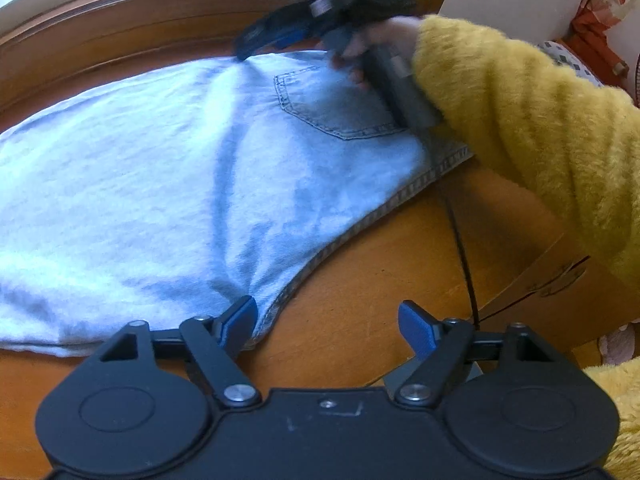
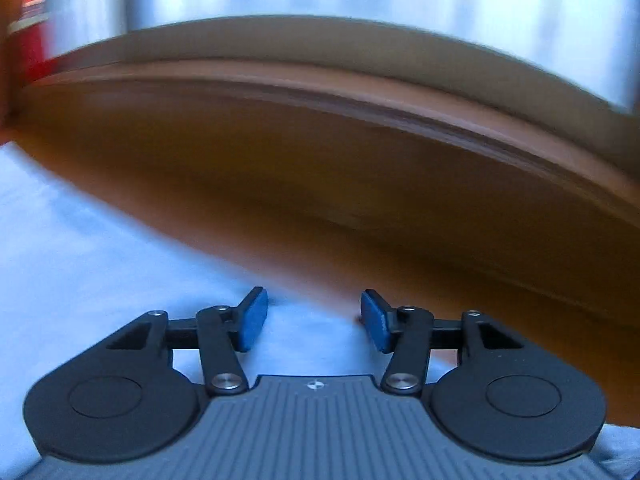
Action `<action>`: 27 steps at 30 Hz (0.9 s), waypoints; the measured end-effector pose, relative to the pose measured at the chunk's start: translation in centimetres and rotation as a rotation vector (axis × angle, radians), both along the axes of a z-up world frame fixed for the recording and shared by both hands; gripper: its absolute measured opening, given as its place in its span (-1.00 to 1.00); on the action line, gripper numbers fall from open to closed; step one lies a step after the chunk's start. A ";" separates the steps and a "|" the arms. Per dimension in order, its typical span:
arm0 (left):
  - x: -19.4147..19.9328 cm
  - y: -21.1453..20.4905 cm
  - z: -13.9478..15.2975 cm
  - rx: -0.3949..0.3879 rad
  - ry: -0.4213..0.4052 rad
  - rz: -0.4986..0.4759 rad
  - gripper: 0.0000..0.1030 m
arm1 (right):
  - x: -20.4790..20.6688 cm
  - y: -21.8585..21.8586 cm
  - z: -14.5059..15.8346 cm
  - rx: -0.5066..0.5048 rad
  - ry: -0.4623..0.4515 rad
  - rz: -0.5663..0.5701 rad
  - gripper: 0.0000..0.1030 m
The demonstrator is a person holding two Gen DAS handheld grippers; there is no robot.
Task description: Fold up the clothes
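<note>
Jeans (image 1: 160, 184) lie flat, running leftward along the surface (image 1: 360, 300). Left tool (image 1: 326, 322) gapes empty at their near edge; right tool (image 2: 314, 318), also agape and empty, at the far edge.

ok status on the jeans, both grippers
Left gripper open at near hem. Right gripper open over far edge. Jeans flat on table. Nothing blocking.
</note>
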State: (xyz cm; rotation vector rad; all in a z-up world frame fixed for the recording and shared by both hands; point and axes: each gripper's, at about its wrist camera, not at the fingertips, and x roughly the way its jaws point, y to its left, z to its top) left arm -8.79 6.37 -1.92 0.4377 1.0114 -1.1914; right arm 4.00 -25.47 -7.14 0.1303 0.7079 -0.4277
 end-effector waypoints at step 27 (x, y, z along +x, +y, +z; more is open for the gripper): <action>-0.2 -0.4 1.2 -0.008 0.030 -0.051 0.60 | -24.9 4.0 1.7 0.004 -0.023 -0.376 0.24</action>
